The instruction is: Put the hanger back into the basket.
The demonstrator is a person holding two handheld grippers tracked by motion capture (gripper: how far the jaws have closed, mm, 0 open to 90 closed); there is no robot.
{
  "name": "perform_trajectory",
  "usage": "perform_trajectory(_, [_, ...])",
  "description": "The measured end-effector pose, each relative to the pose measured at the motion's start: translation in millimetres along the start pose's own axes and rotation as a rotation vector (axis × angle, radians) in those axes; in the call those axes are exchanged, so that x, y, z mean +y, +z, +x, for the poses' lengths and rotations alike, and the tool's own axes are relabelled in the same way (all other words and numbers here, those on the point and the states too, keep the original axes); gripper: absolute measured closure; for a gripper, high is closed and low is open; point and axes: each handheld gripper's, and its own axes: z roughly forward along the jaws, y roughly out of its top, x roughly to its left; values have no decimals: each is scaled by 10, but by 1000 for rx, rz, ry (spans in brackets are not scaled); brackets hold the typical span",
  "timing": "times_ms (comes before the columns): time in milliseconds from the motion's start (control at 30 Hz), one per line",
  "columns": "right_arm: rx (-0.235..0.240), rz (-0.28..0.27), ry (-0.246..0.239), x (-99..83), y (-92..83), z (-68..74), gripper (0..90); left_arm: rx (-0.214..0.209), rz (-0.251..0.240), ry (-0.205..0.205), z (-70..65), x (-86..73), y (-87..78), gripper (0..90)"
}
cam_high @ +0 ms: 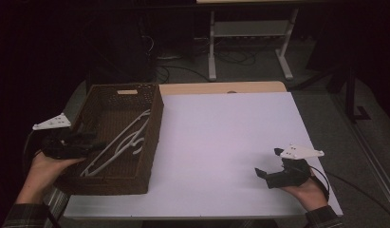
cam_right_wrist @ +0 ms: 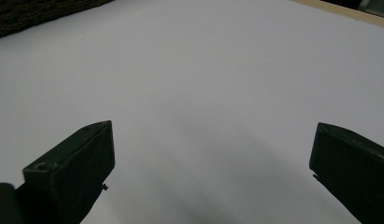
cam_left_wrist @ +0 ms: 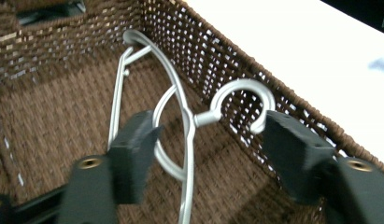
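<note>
Inside the basket (cam_high: pixel 154 118), one hanger (cam_high: pixel 117 142) lies lengthwise, hook (cam_left_wrist: pixel 241 105) toward its table-side wall; left gripper (cam_left_wrist: pixel 208 154) gapes, gripping nothing, right gripper (cam_right_wrist: pixel 213 177) likewise.

Brown woven wicker basket (cam_high: pixel 153 124); silvery-white hanger (cam_left_wrist: pixel 182 116); plain white tabletop (cam_high: pixel 230 147); black grippers, left (cam_left_wrist: pixel 206 154), right (cam_right_wrist: pixel 213 172).

Tool (cam_left_wrist: pixel 206 154) jaws apart — silver hanger (cam_left_wrist: pixel 185 121) between, inside wicker basket (cam_left_wrist: pixel 54 60)
</note>
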Motion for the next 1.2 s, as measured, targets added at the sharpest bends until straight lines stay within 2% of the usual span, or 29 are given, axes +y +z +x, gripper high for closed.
perform_trajectory(100, [3,-4,0,8,-8,6,0,9,-12,18,-80,69,45,258])
perform_trajectory(267, [0,-9,-3,17,-22,19,0,17,-5,43,-223,181,192,165])
perform_trajectory(333, [0,-9,-4,17,-22,18,0,16,-9,52,-279,226,252,156])
perform_trajectory(533, [2,-11,-4,18,-28,13,0,-9,-41,79,-485,362,408,134])
perform_trajectory(733, [1,-15,-5,19,-37,16,0,-39,-49,112,-674,477,582,132])
perform_trajectory(933, [2,-16,-6,20,-36,17,0,-78,-60,122,-844,550,776,125])
perform_trajectory(1200, [3,-16,-3,16,-37,13,0,-107,-61,138,-1075,619,1042,85])
